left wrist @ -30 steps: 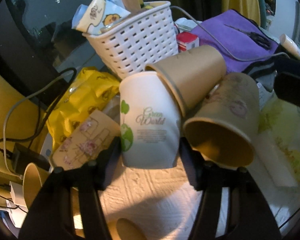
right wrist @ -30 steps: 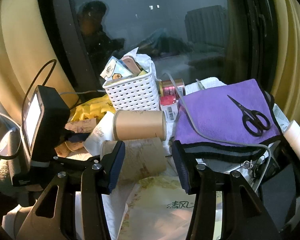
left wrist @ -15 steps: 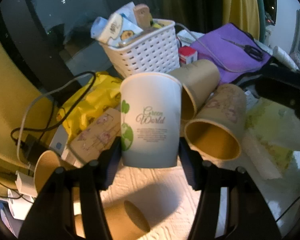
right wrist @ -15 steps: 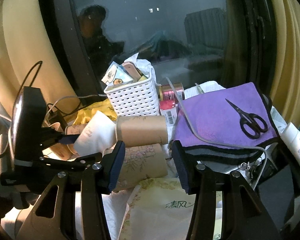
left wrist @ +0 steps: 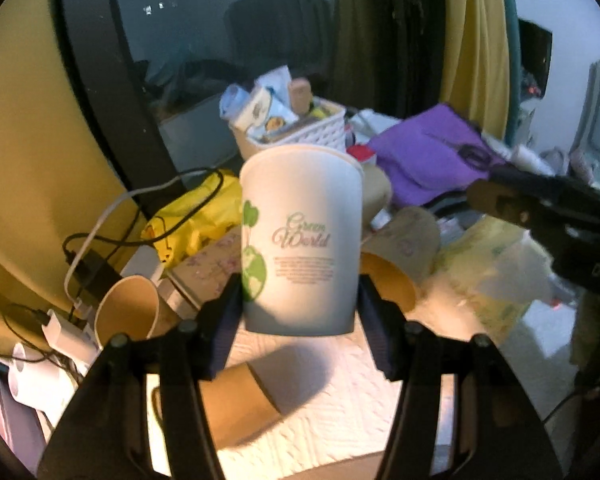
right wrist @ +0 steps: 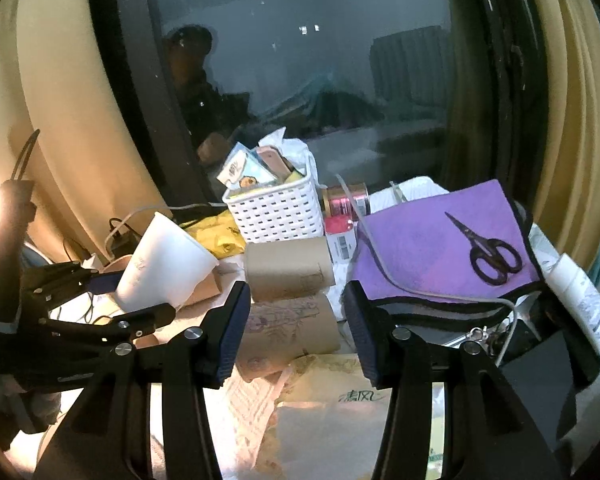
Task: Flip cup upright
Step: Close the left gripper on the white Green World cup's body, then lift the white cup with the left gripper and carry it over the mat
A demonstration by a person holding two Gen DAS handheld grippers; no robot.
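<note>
My left gripper (left wrist: 300, 312) is shut on a white "Green World" paper cup (left wrist: 300, 240) and holds it mouth up above the white paper towel (left wrist: 340, 412). The right wrist view shows the same cup (right wrist: 168, 268) tilted in the left gripper (right wrist: 112, 300). My right gripper (right wrist: 296, 332) is open and empty, with a patterned brown cup (right wrist: 292, 328) lying on its side just beyond its fingers. Another brown cup (right wrist: 288, 268) lies on its side behind that one.
More brown cups lie on their sides around the held cup (left wrist: 124, 308), (left wrist: 236, 400), (left wrist: 396, 252). A white basket (right wrist: 276, 212), a purple cloth (right wrist: 440, 248) with scissors (right wrist: 488, 252), a yellow bag (left wrist: 196, 212) and cables (left wrist: 100, 236) crowd the back.
My left gripper has lifted the white cup out of the pile and turned it from tilted to mouth up. The right gripper has barely moved.
</note>
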